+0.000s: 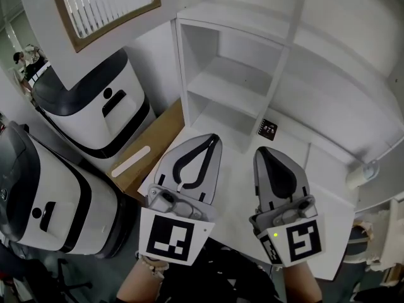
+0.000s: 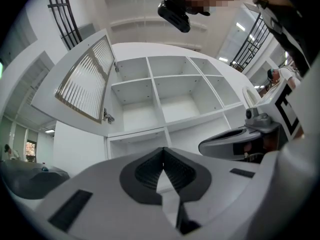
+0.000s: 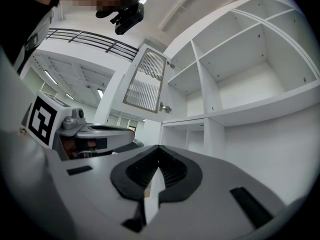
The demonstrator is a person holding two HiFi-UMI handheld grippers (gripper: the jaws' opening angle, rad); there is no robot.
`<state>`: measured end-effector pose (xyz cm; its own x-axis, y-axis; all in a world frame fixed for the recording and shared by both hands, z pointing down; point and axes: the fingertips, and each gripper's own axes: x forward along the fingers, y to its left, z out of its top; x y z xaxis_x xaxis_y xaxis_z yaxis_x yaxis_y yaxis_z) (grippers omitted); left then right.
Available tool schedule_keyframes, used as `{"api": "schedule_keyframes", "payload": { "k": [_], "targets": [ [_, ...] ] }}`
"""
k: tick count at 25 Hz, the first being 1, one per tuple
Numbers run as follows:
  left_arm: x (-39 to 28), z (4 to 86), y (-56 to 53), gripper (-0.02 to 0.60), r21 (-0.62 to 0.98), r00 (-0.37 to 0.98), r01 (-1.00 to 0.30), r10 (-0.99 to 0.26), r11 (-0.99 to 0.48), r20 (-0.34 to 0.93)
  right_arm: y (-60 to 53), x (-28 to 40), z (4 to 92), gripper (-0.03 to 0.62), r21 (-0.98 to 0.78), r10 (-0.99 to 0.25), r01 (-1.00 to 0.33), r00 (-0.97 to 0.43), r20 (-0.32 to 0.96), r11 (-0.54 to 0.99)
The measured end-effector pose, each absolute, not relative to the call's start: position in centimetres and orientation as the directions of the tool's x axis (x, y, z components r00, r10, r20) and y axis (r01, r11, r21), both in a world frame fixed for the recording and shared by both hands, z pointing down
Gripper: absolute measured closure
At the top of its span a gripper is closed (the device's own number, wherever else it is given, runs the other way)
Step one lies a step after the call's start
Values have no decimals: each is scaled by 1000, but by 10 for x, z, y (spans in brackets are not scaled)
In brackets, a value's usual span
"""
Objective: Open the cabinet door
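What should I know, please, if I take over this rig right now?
Left tongs: shut, empty, in front of the cabinet, touching nothing.
Right tongs: shut, empty, beside the left one.
Door: ribbed glass in a wooden frame, standing wide open at the cabinet's upper left.
Done: the door is open.
Left: apparently nothing; neither gripper holds the door.
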<state>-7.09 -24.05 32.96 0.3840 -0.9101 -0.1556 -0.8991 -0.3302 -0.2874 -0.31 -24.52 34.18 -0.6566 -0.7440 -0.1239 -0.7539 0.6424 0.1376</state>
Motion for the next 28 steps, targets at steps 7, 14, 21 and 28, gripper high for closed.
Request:
{"api": "schedule_keyframes", "payload": {
  "k": [7, 14, 21, 28],
  "targets": [
    [-72, 335, -239, 581, -289, 378, -900, -914, -325, -147, -243, -5, 353, 594, 124, -748, -753, -657, -90, 647],
    [-75, 337, -238, 581, -267, 367, -909, -919, -321, -144, -243, -9, 353, 594, 126, -742, -747, -664, -91, 653],
    [-73, 337, -236, 581, -266, 365, -909, -920, -320, -144, -241, -9, 354, 594, 120, -740, -745, -667, -90, 657],
    [-73, 337, -237, 581, -273, 365, -908, -920, -318, -143, -240, -10, 355, 594, 124, -737, -740, -671, -83, 661]
  ]
}}
